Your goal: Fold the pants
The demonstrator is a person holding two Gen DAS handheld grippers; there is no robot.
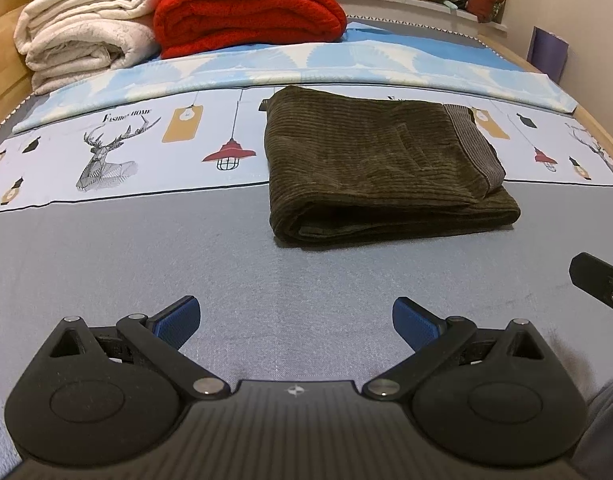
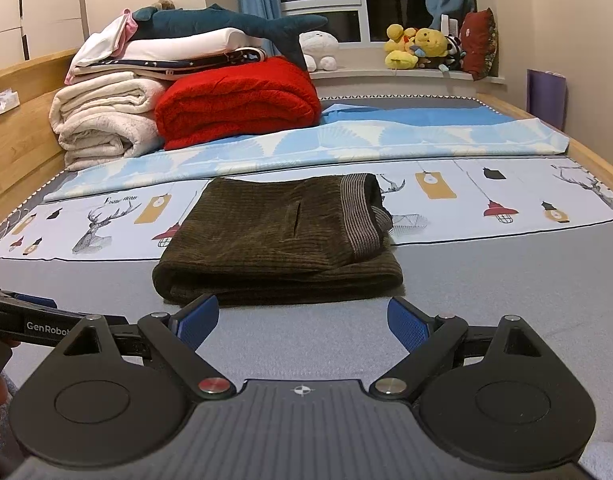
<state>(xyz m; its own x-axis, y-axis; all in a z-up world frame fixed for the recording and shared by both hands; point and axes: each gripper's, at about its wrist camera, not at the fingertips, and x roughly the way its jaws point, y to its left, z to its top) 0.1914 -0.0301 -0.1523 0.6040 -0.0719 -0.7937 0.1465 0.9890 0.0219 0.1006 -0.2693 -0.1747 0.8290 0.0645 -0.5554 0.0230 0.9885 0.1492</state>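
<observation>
Grippers first, since they are nearest: the left gripper [image 1: 296, 320] has its blue pads spread wide over bare grey mattress [image 1: 106, 260] with nothing between them, and the right gripper [image 2: 302, 320] stands just as wide and just as empty, its fingertips just short of the near edge of the pants [image 2: 278, 240]. Neither touches the cloth.

The pants lie beyond them on the bed, a dark brown corduroy bundle already folded into a compact rectangle. Its thick rolled edge faces the grippers, the striped waistband [image 2: 360, 216] lies on top at the right end, and the far half rests on the printed sheet [image 1: 126, 152].

Judging by that shape, the folding looks finished or nearly so. What is left, if anything, is tidying: the waistband corner curls up a little at the right, so I would press it flat with an open pad rather than pinch it, because a pinch on the top layer could drag the stack apart. Any lift should take all layers at the rolled edge.

Farther back sit a red blanket [image 2: 238, 100] and a stack of pale blankets [image 2: 106, 120], with soft toys [image 2: 418, 46] on the window sill.

No box, basket or drawer shows in either view, so nothing is held in a container
</observation>
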